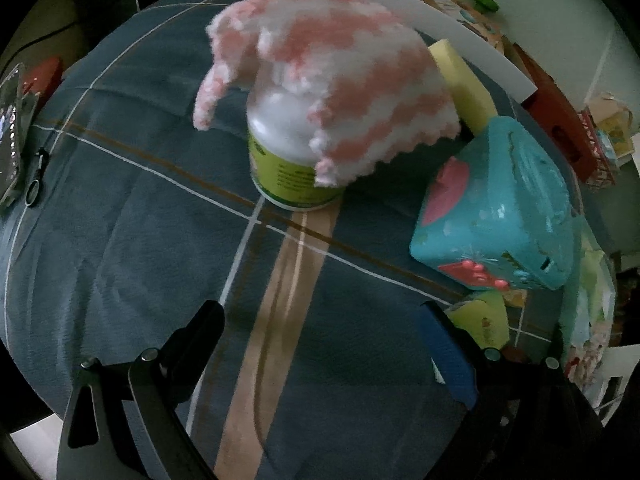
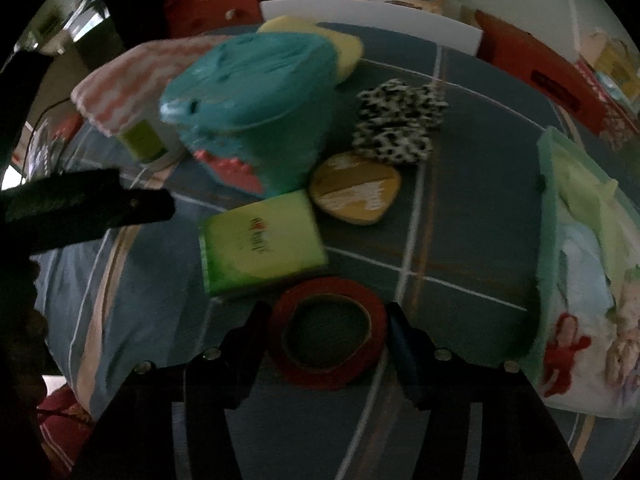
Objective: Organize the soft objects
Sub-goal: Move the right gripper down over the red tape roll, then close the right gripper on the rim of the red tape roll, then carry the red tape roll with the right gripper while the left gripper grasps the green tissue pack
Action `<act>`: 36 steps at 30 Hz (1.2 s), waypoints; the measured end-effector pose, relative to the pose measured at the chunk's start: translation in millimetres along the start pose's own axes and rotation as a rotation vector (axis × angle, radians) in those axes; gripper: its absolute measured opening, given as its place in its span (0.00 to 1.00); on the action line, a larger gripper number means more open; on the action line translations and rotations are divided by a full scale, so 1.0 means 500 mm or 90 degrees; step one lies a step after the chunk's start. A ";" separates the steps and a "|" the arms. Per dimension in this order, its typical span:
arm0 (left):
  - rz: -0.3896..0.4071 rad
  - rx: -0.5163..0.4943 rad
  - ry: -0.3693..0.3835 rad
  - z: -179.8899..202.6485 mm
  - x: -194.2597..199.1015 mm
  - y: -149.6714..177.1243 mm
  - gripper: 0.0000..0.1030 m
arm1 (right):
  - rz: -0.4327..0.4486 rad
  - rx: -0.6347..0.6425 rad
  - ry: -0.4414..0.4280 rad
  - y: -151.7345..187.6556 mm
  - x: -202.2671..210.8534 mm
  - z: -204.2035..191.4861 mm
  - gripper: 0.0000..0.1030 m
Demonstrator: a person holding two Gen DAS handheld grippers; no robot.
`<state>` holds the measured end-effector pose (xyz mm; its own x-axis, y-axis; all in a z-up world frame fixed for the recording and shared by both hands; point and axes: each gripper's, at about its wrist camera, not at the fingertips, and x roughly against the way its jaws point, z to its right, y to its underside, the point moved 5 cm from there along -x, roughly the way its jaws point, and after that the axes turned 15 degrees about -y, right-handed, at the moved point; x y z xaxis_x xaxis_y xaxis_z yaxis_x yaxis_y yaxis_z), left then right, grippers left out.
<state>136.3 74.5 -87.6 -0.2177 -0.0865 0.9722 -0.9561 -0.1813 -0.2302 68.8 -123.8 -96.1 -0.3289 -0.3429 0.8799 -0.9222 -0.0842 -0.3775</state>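
Observation:
A pink-and-white fluffy cloth (image 1: 320, 64) lies draped over a white bottle with a green label (image 1: 288, 172) on the plaid blanket (image 1: 120, 240). My left gripper (image 1: 322, 312) hangs open above bare blanket in front of the bottle, with nothing between its fingers. In the right wrist view, my right gripper (image 2: 328, 316) is shut on a red tape roll (image 2: 320, 378), a finger pressing on each side of the ring. Beyond it lie a green tissue pack (image 2: 264, 240), a yellow heart-shaped pad (image 2: 356, 188) and a black-and-white spotted scrunchie (image 2: 396, 124).
A teal toy box (image 1: 496, 208) stands right of the bottle, with a yellow sponge (image 1: 464, 84) behind it. A printed bag (image 2: 580, 280) lies along the blanket's right edge. A white board (image 2: 368, 20) and red boxes (image 2: 536, 76) line the far side.

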 end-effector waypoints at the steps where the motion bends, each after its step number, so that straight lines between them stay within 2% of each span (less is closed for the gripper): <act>1: 0.000 -0.001 0.006 0.002 0.002 0.000 0.94 | 0.005 -0.006 0.001 -0.001 0.005 0.008 0.58; 7: 0.006 -0.023 0.015 0.020 0.019 0.003 0.94 | 0.039 -0.042 0.006 -0.012 0.045 0.057 0.58; 19: 0.036 -0.084 0.028 0.103 0.052 0.023 0.94 | 0.110 -0.093 0.030 -0.031 0.120 0.123 0.58; 25: 0.037 -0.115 0.066 0.165 0.068 0.033 0.94 | 0.130 -0.124 0.058 -0.017 0.150 0.155 0.58; 31: 0.040 -0.139 0.058 0.218 0.071 0.040 0.94 | 0.141 -0.138 0.061 -0.012 0.157 0.175 0.58; 36: 0.054 -0.168 0.030 0.264 0.072 0.049 0.94 | 0.139 -0.133 0.056 -0.014 0.151 0.172 0.58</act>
<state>131.0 -62.5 -63.8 -0.3023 -0.0444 0.9522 -0.9506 0.0874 -0.2978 67.8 -229.7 -51.8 -0.5317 -0.2482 0.8098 -0.8467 0.1799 -0.5008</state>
